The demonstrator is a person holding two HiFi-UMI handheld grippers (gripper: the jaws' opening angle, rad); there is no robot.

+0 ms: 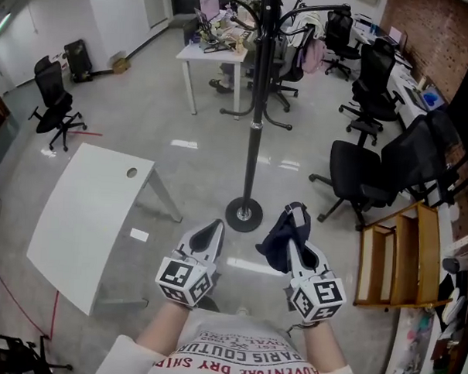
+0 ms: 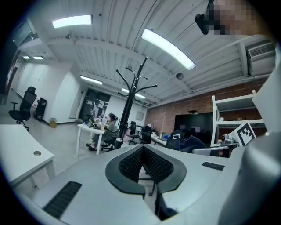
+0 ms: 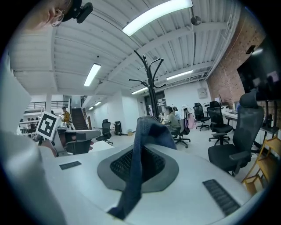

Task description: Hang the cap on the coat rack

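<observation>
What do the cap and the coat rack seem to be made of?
Cap: looks like blue denim cloth, matte; it hangs in limp folds.
Coat rack: probably metal, with a smooth black finish; thin straight pole, slim curved hooks.

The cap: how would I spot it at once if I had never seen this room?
Find the tall black coat rack standing mid-floor. Just on the near side of its round base, two claws are held side by side. The cap is the dark blue cloth pinched in the right claw; the left claw is shut on nothing.
</observation>
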